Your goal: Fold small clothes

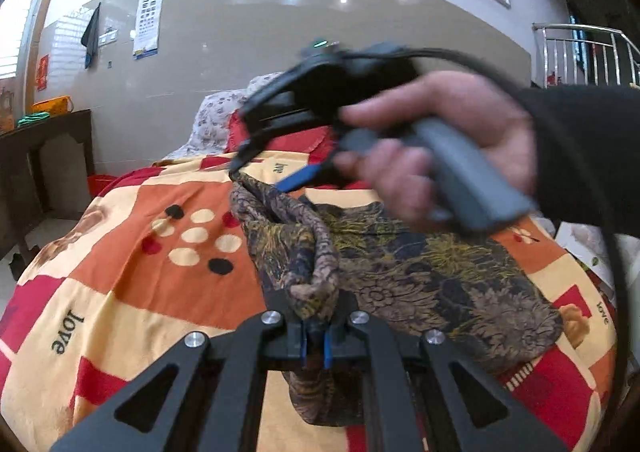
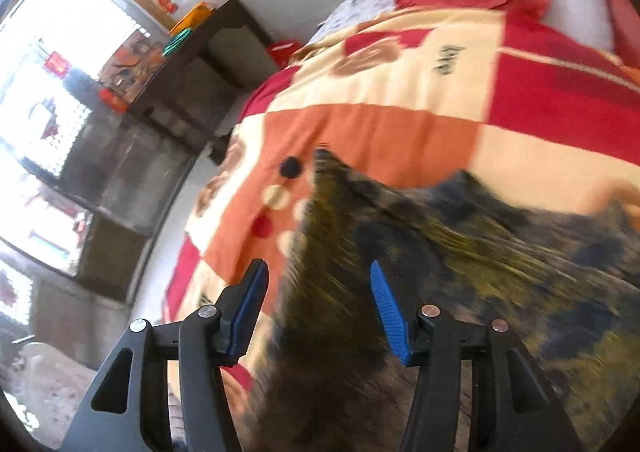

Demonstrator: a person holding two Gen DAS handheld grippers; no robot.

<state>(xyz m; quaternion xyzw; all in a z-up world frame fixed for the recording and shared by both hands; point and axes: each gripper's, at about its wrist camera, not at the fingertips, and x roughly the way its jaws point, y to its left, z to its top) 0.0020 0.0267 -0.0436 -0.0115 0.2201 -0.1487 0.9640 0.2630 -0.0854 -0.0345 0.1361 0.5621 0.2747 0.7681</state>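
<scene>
Left gripper (image 1: 315, 344) was clamped shut on a bunched edge of the patterned garment (image 1: 420, 272), which lay on the blanket (image 1: 120, 272); right gripper (image 2: 318, 308) stood open, nothing held | advice: edge to be lifted taut, far corner pinched squarely | writing: "love" was read on the blanket
</scene>
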